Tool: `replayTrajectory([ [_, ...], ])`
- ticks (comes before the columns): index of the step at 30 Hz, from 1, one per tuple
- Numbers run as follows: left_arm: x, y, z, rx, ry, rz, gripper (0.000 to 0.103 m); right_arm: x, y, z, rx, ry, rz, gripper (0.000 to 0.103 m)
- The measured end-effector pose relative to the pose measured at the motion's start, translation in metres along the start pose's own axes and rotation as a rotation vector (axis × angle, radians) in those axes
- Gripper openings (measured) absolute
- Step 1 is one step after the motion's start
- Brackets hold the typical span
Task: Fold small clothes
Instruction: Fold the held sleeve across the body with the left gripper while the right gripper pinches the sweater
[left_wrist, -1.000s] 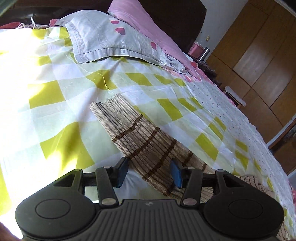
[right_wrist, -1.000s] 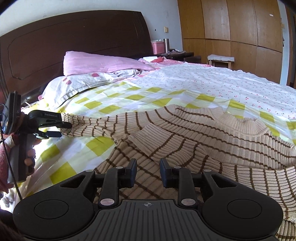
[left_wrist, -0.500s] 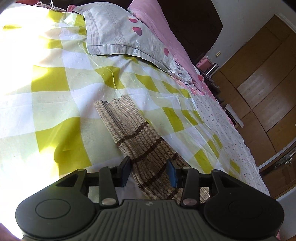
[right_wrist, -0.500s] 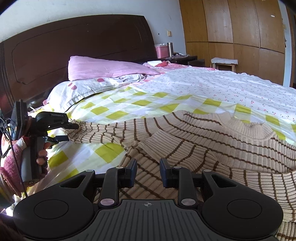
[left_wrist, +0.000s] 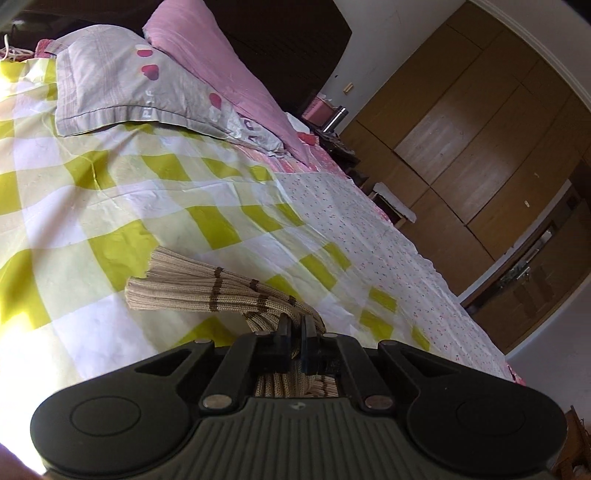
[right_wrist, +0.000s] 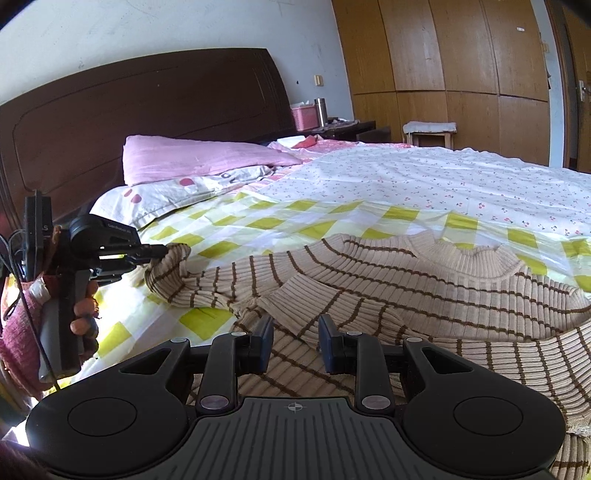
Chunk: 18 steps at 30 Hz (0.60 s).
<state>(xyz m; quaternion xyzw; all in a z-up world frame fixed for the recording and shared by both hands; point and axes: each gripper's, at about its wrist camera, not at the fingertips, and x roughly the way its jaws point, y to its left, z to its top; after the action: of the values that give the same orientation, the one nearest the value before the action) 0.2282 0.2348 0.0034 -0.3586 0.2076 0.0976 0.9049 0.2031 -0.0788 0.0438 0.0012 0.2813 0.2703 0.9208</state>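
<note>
The beige ribbed knit sweater with brown stripes (right_wrist: 424, 291) lies spread on the yellow-and-white checked bedsheet (left_wrist: 92, 206). The left gripper (left_wrist: 295, 334) is clamped on its bunched sleeve (left_wrist: 207, 291), lifted off the sheet. The right gripper (right_wrist: 295, 343) hovers over the sweater's body, jaws parted and empty. A grey heart-print pillow (left_wrist: 122, 96) and a pink pillow (right_wrist: 199, 160) lie well apart by the dark wooden headboard (right_wrist: 147, 122).

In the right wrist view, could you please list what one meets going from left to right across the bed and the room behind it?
Left gripper pinching the sweater sleeve → pink pillow → pink box → metal flask → wooden stool → wardrobe.
</note>
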Motion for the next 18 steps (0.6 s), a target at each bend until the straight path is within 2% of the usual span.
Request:
replayTrajectory([
  [5,-0.007,-0.056,-0.024,0.153,0.06,-0.146,0.01,-0.008,-0.011,0.0,0.033,-0.024,-0.029,0.027],
  [8,-0.012,-0.095,-0.054,0.274,0.119,-0.246,0.01,-0.014,-0.021,-0.001,0.061,-0.036,-0.059,0.027],
  [10,-0.014,-0.113,-0.078,0.341,0.159,-0.287,0.01,-0.019,-0.028,-0.003,0.078,-0.038,-0.088,0.027],
  [13,-0.017,-0.124,-0.106,0.435,0.21,-0.283,0.01,-0.025,-0.043,-0.008,0.118,-0.014,-0.114,0.027],
  [15,-0.021,-0.123,-0.116,0.442,0.243,-0.281,0.01,-0.026,-0.054,-0.009,0.169,0.013,-0.102,0.028],
  [18,-0.034,-0.115,-0.123,0.43,0.249,-0.26,0.011,-0.021,-0.067,-0.007,0.253,0.035,-0.075,0.036],
])
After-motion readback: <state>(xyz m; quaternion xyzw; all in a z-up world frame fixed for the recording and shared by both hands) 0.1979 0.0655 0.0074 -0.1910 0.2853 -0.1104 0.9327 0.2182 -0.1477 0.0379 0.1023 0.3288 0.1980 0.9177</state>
